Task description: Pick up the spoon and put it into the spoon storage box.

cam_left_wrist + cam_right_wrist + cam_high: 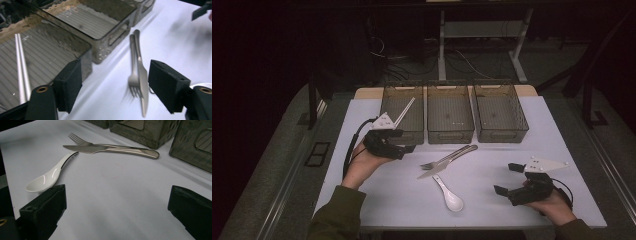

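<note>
spoon: white | fork, knife: silver | bins: smoky grey, ribbed | table: white

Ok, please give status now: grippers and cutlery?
Left gripper open, empty. Right gripper open, empty. Fork, knife, spoon on table. Nothing blocking.

A white table carries three grey bins in a row along its far edge, with a fork, knife and white spoon mid-surface.

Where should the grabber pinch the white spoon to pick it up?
Probably the white spoon is best pinched on its thin handle, coming straight down from above. It lies flat on the table, and the handle is narrow, while the bowl is wide and rounded. The handle tip sits near the knife.
</note>
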Tool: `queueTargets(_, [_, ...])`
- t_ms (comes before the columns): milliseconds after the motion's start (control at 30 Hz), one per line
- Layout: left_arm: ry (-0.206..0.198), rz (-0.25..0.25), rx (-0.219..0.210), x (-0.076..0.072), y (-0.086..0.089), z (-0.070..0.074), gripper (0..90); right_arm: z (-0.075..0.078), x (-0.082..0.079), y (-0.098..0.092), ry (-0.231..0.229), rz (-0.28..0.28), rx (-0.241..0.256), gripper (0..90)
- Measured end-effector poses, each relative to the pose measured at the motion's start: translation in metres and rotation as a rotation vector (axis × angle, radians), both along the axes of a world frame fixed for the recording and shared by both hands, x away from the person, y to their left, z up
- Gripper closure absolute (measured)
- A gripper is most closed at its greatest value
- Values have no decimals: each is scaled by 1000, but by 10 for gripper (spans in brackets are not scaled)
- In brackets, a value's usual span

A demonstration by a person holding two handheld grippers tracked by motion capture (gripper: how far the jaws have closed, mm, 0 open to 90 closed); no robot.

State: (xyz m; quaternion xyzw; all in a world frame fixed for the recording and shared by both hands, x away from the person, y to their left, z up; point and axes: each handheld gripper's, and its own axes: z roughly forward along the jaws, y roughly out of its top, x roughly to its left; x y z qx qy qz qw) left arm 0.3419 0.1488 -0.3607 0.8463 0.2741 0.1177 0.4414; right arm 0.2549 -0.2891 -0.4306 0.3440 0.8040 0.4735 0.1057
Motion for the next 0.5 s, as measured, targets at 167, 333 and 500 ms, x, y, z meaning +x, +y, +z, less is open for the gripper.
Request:
queueTargets(167, [-10,-4,-20,-15,0,-9,207,1,-2,-1,-3,-4,6,20])
queueTargets(333, [-12,0,-35,-30,6,-23,164,1,-1,-1,1,-6,7,19])
queueTargets(500, [-27,7,-42,-46,13,-34,122,1,-2,0,11,-1,-2,20])
